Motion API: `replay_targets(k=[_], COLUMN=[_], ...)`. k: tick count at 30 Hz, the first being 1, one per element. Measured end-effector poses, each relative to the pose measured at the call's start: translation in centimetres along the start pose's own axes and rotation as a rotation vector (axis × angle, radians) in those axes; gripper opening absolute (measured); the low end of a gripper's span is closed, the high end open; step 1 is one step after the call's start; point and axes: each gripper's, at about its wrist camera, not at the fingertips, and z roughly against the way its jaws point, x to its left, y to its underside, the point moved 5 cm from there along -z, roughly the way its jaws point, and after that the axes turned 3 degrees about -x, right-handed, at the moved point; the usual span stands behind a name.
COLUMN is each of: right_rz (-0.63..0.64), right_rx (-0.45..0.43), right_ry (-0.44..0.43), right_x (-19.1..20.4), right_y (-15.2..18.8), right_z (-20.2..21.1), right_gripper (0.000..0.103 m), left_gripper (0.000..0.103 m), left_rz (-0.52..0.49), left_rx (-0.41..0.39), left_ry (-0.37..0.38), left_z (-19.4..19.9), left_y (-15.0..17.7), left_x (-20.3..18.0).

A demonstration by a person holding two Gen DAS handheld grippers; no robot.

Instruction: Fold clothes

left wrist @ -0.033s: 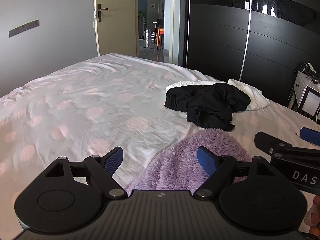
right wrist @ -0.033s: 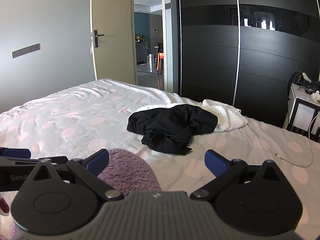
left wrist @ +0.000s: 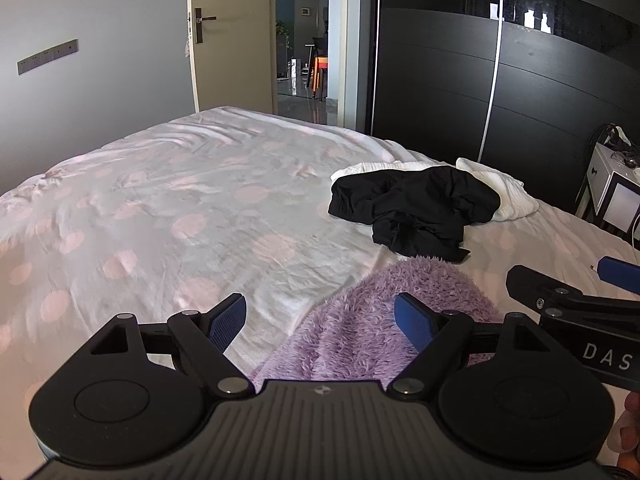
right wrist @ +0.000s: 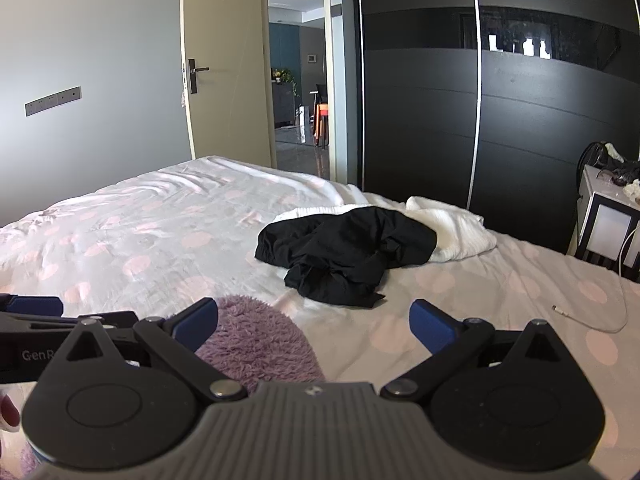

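Observation:
A fluffy purple garment [left wrist: 372,328] lies on the bed just ahead of my left gripper [left wrist: 320,316], which is open and empty above its near edge. It also shows in the right wrist view [right wrist: 256,344], low at the left. My right gripper [right wrist: 314,320] is open and empty above the sheet, to the right of the purple garment. A crumpled black garment [left wrist: 416,208] lies further out on the bed, partly over a white garment [left wrist: 500,188]. Both show in the right wrist view: the black garment [right wrist: 344,252] and the white garment [right wrist: 456,232].
The bed [left wrist: 180,208] has a pale sheet with pink dots. A dark sliding wardrobe [right wrist: 520,120] stands beyond it, an open door [right wrist: 224,80] at the far end, and a white side table [right wrist: 608,216] at the right. A white cable [right wrist: 616,300] lies on the sheet.

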Motion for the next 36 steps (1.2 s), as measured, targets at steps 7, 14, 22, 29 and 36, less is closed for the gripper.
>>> replay_targets(k=[7,14,22,29,36], right_rz=[0.001,-0.016,-0.031,-0.043,-0.051], right_rx=[-0.012,0.002,0.031,0.051,0.050], right_ry=[-0.014,-0.033,-0.059,-0.082,-0.081], right_x=[0.9,1.7,1.4,0.8,0.8], right_y=[0.8,2.0,1.6,1.0,1.2], right_z=[0.5,0.3,0.0,-0.4,-0.3], right_gripper=[0.102,0.102,0.102,0.102,0.102], left_gripper=[0.081,0.081,0.081,0.081,0.081], left_rz=[0.019,0.013,0.020,0.019,0.018], left_rx=[-0.007,-0.024,-0.016,-0.009,-0.004], left_ry=[-0.001,-0.018,-0.030,-0.032,-0.036], left_z=[0.0,0.5,0.4,0.3,0.3], left_y=[0.0,-0.3,-0.2,-0.1,0.1], left_x=[0.2,0.4,0.7,0.8,0.9])
